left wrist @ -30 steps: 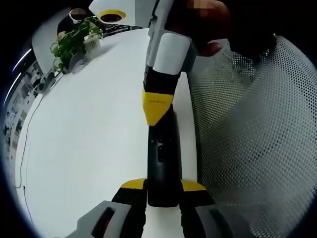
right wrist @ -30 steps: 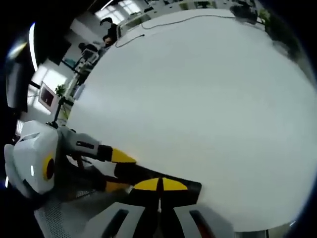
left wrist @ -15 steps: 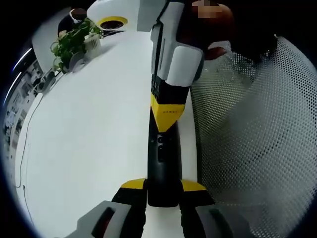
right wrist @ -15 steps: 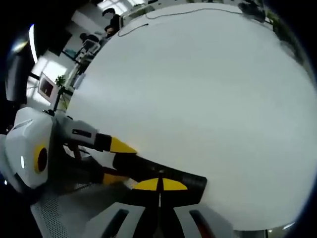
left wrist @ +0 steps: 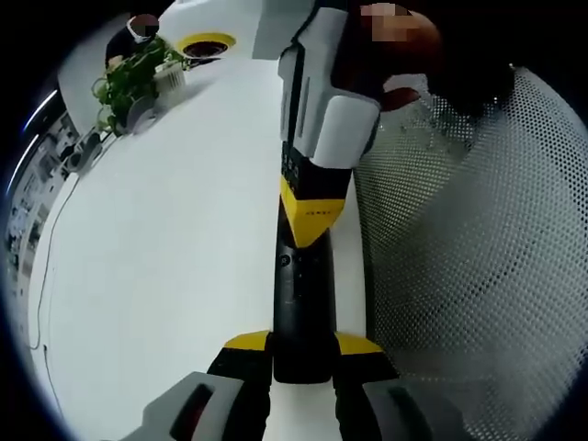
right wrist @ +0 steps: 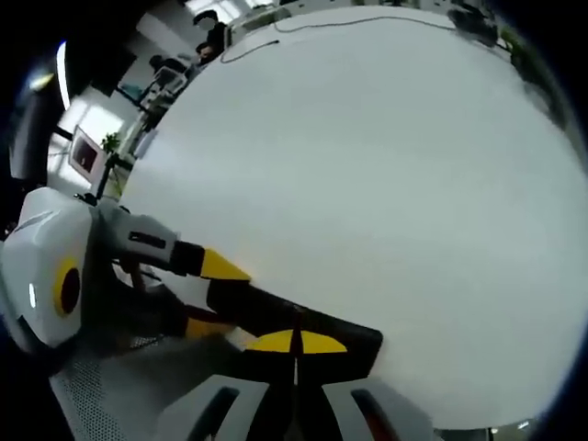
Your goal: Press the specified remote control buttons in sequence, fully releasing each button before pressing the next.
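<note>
Clamping black remote (left wrist: 301, 317) in left gripper (left wrist: 301, 354), right gripper (left wrist: 310, 220) closed on top, no legible writing

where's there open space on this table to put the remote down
Most of the white table is bare: the wide stretch left of the remote, up to the potted plant at the far edge. It is crowded along the near edge, where the left gripper holds the remote, the right gripper tips over it, beside the mesh chair.

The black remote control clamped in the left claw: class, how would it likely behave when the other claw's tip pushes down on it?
The remote control looks like a stiff, slim bar, so it should not bend. Gripped at one end by the left claw, it might pivot slightly under the right claw. Its smooth casing could slip.
</note>
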Motion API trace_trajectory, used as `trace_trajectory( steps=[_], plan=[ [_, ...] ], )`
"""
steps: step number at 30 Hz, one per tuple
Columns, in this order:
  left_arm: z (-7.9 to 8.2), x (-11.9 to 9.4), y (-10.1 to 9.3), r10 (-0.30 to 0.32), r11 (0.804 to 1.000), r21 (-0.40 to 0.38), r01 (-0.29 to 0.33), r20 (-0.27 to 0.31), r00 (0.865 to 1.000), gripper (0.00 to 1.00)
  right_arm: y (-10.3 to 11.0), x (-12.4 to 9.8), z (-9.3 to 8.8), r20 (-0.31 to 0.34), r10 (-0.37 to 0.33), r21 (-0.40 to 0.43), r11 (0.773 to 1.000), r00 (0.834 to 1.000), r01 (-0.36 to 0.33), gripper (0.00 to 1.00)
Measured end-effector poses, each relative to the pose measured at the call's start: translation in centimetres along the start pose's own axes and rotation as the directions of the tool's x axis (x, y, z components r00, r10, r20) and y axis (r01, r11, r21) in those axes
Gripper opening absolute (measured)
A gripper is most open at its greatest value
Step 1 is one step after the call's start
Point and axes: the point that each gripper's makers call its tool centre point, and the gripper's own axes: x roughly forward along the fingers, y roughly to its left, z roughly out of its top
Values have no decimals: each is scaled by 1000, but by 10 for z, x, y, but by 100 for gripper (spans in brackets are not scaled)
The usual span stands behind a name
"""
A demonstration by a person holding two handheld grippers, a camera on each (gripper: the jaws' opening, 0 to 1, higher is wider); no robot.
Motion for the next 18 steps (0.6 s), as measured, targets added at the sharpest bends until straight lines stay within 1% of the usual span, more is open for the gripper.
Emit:
trace_trajectory(
  steps=[10, 13, 18],
  plan=[
    [0, 0, 0, 3, 1000, 4, -3, 1, 1000, 25, 1, -1, 0, -4, 14, 12, 1000, 1000, -14, 0],
    [0, 0, 0, 4, 1000, 3, -4, 2, 1000, 25, -2, -3, -2, -26, 11, 38, 999, 1000, -10, 0],
    [1, 0, 0, 3, 1000, 2, -3, 3, 1000, 25, -4, -8, -4, -36, 4, 62, 998, 999, -2, 0]
  ],
)
